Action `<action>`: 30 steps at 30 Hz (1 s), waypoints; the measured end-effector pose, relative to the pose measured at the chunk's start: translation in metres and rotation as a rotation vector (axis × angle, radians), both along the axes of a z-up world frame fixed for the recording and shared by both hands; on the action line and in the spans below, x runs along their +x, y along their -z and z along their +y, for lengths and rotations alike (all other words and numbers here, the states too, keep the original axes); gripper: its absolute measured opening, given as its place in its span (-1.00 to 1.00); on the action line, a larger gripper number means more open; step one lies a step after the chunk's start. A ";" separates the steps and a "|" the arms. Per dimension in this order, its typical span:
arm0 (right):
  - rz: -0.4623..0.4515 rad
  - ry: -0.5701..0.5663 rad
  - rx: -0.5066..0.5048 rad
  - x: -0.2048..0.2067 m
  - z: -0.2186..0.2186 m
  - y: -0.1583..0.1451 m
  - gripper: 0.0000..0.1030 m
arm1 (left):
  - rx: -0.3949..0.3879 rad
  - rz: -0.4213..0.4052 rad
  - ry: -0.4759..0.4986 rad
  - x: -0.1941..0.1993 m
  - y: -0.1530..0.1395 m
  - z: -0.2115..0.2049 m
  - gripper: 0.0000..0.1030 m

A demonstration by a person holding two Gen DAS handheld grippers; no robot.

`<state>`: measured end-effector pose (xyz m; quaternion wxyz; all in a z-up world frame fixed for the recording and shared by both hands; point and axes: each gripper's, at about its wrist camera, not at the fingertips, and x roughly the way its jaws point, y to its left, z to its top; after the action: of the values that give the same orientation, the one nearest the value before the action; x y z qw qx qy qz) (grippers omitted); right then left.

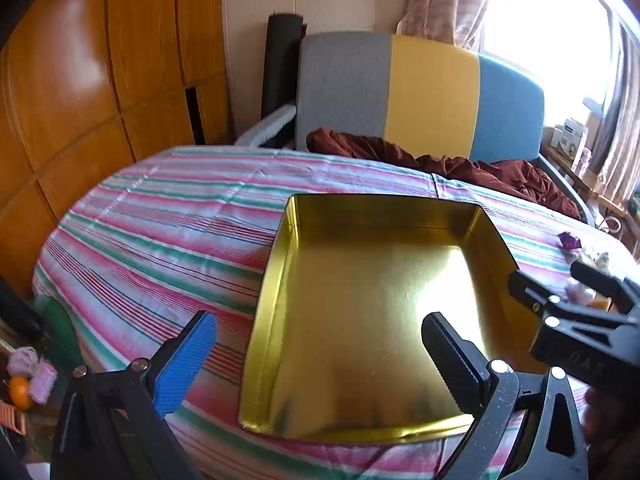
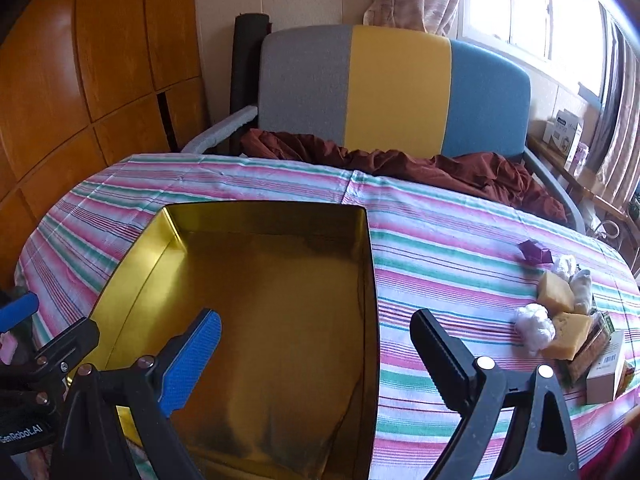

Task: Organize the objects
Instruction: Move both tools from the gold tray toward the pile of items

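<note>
An empty gold metal tin [image 1: 360, 280] lies open on the striped tablecloth [image 1: 160, 232]. My left gripper [image 1: 320, 356] hovers open over the tin's near edge, nothing between its fingers. My right gripper [image 2: 316, 352] is open too, straddling the tin's right wall [image 2: 370, 300]; it also shows in the left wrist view [image 1: 548, 276]. A heap of loose items sits at the table's right end: a purple folded paper [image 2: 536, 252], two yellow blocks [image 2: 556, 292], white crumpled wads [image 2: 534, 326] and a small carton [image 2: 608, 368]. The left gripper [image 2: 64, 316] shows at the left edge of the right wrist view.
Behind the table stands a grey, yellow and blue sofa [image 1: 432, 92] with a maroon cloth [image 1: 480, 168] on its seat. Wooden cabinet doors [image 1: 80, 100] fill the left. A shelf with boxes [image 2: 564, 132] runs under the window. An orange [image 1: 20, 392] and pink things lie low at left.
</note>
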<state>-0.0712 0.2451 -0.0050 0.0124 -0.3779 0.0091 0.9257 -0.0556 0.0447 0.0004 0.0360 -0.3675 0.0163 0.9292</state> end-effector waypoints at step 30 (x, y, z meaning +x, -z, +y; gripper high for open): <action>0.039 0.099 -0.090 0.058 0.071 -0.023 0.89 | 0.075 -0.017 0.109 0.036 -0.015 0.045 1.00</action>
<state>-0.0135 0.3163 0.0184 0.0408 -0.3592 0.0696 0.9298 -0.0199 0.0895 0.0151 0.1006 -0.3723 0.0011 0.9227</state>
